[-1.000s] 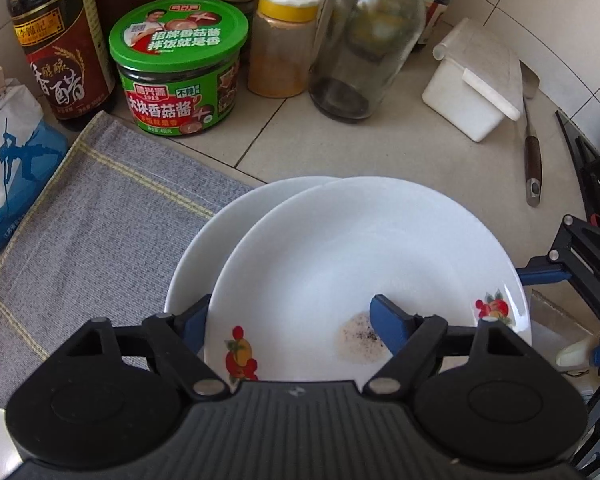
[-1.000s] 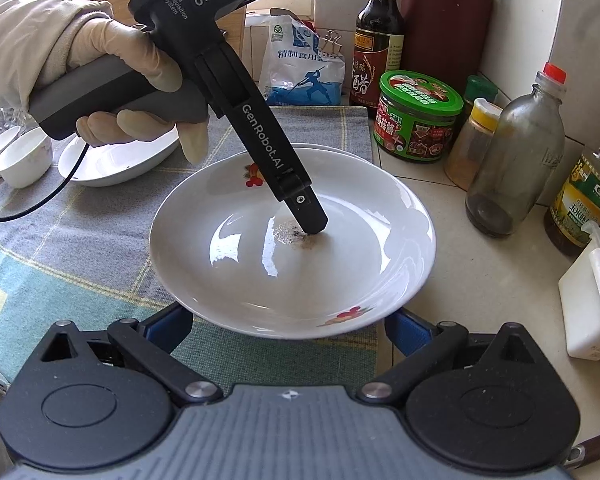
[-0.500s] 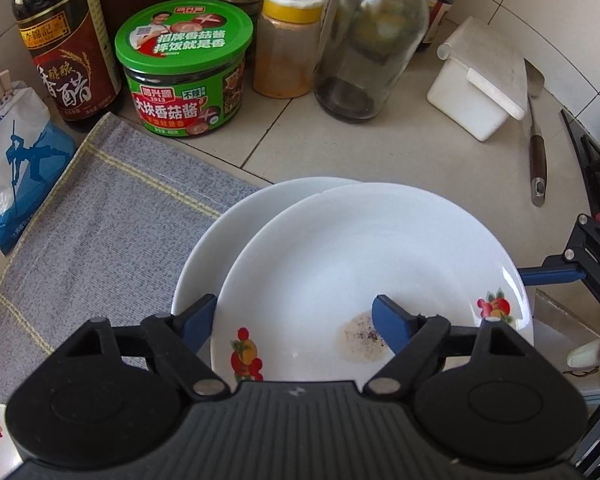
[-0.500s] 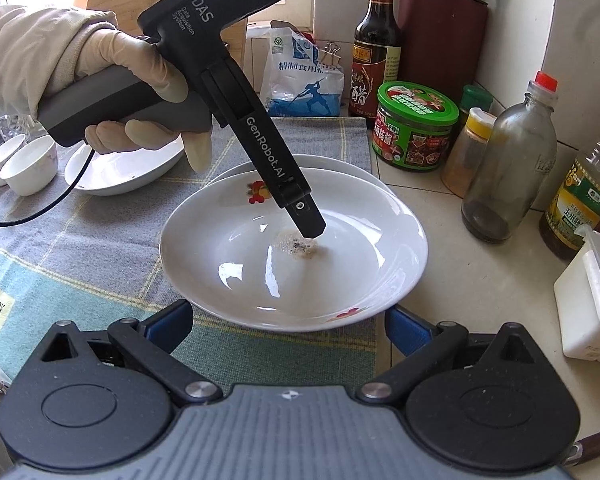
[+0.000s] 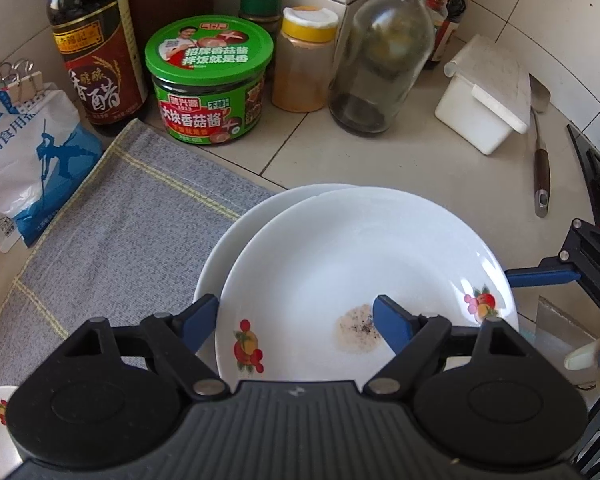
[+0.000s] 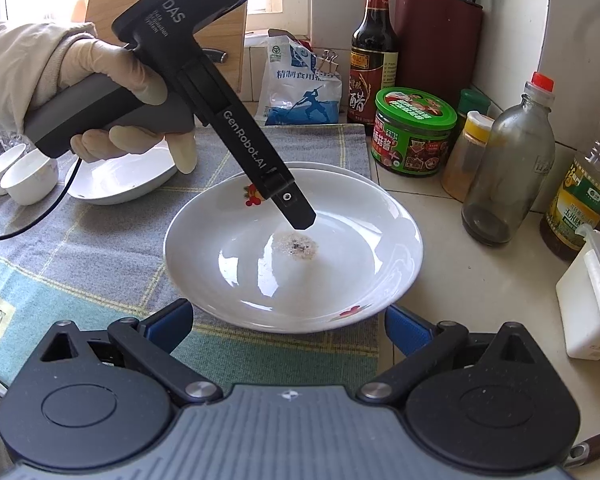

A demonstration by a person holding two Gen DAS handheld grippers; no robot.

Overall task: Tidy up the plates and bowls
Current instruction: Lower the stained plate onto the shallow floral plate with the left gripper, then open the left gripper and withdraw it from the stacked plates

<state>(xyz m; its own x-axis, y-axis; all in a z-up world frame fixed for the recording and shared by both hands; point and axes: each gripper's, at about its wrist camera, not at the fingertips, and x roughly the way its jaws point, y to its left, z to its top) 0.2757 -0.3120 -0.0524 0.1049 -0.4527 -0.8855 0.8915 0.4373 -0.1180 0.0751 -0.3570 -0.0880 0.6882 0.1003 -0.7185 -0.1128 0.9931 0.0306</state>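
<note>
Two white round ceramic plates (image 6: 292,256) sit stacked on the grey striped cloth (image 5: 112,224) at the tiled surface's (image 5: 380,160) edge. The left hand-held gripper (image 5: 296,320) is opening around the top plate's rim; the right hand-held gripper (image 6: 288,328) is spread, empty.

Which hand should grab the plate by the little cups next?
Left, probably: the left hand is right over that plate, left gripper opening off the stacked plate's rim; the right gripper is farther.

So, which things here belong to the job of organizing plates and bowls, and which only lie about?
For the job:
- top plate
- plate under it
- third plate
- small bowls
- left gripper, jaws opening around the top plate's rim

Lying about:
- green-lidded jar
- vinegar bottle
- salt bag
- glass bottle
</note>
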